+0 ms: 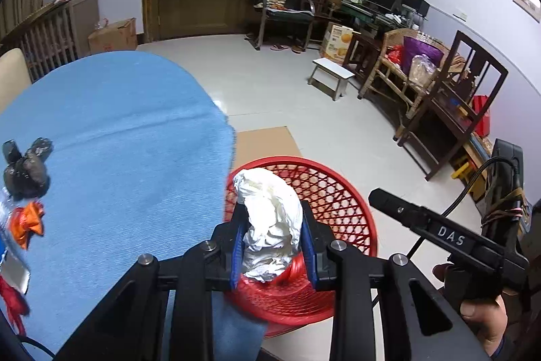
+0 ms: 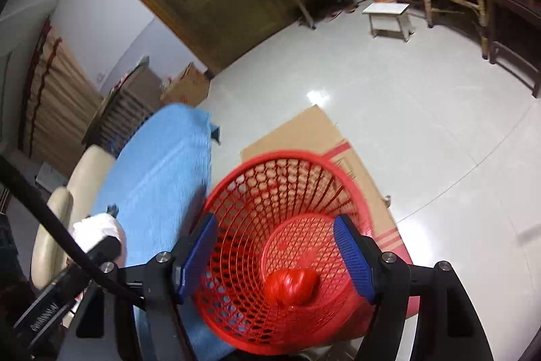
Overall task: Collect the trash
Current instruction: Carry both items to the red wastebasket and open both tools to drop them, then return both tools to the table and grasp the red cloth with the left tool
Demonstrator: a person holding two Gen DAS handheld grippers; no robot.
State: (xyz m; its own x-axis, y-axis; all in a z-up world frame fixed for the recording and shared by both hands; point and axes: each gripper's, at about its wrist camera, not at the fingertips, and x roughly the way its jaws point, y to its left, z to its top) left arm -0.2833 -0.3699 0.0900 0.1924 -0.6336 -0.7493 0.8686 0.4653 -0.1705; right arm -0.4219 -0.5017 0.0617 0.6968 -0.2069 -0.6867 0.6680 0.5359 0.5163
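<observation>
White crumpled paper wad (image 1: 272,225) sits clamped between the blue pads (image 1: 237,251) of the left claw (image 1: 274,251), jaws narrowed tight on it, wad sticking out past the fingertips. Left claw pitched downward, hanging over the near rim of the red mesh basket (image 1: 341,202), right at the edge of the desk (image 1: 118,124) with its blue cloth.

Right claw (image 2: 275,254) also tilted down, pointing straight into the basket (image 2: 270,192); jaws stand apart, nothing pressed between the pads (image 2: 353,256). Red crumpled ball (image 2: 292,286) lies on the basket floor, below and between those open fingers, not touching them. In the left wrist view the right claw's black body shows at lower right with a hand (image 1: 480,313) wrapped round its grip, cable trailing off it.

Basket stands on flat cardboard (image 2: 341,137) on the pale tiled floor, just beside the desk's edge.

More trash left on the desk, far left in the left wrist view: dark grey crumpled lump (image 1: 25,168), orange wrapper (image 1: 28,220) just below it, a red scrap (image 1: 12,300) at the frame edge, blurred. All well apart from the left claw.
</observation>
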